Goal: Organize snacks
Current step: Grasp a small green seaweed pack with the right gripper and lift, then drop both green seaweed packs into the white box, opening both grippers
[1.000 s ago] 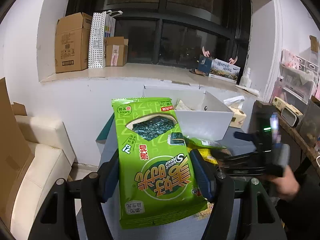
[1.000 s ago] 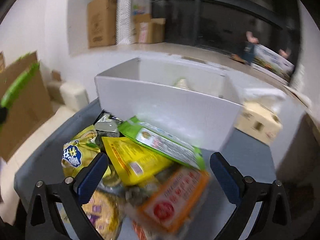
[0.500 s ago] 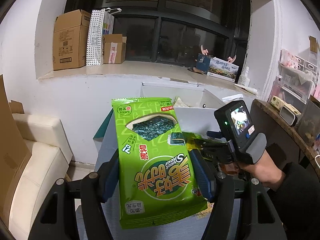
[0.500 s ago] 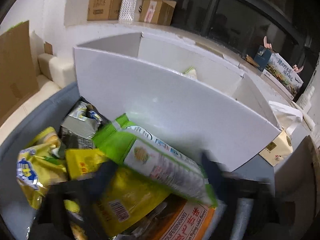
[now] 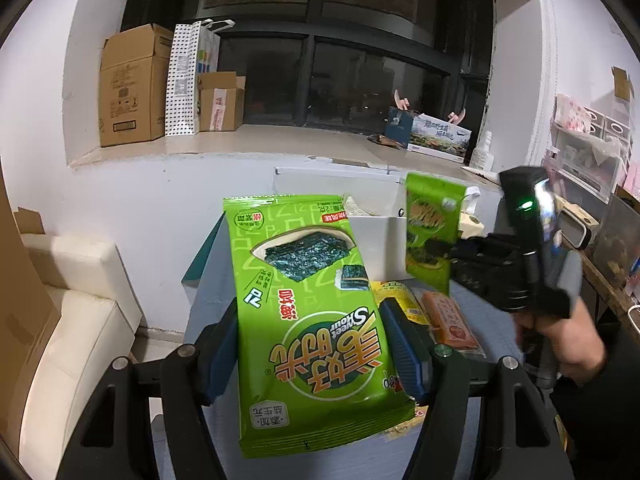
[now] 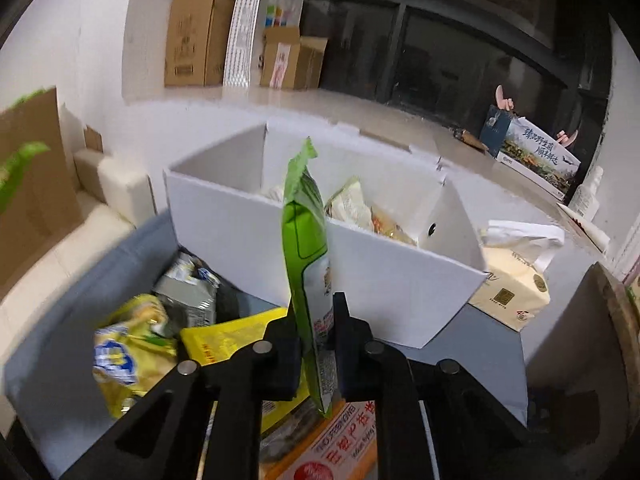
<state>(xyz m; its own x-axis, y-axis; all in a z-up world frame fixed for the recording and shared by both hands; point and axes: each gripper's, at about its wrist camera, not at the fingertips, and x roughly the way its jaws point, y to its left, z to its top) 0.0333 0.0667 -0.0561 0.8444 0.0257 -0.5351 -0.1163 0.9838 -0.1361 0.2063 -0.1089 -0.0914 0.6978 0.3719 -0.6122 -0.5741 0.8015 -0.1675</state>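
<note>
Seaweed pack [image 5: 312,320] btm edge behind L fingers [image 5: 394,344].

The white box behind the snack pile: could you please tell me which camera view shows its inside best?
The right wrist view: it looks down over the white box's front wall onto the packets inside, past the green pouch held in the right tool. The left wrist view shows only a strip of it, mostly hidden by the seaweed packet.
</note>
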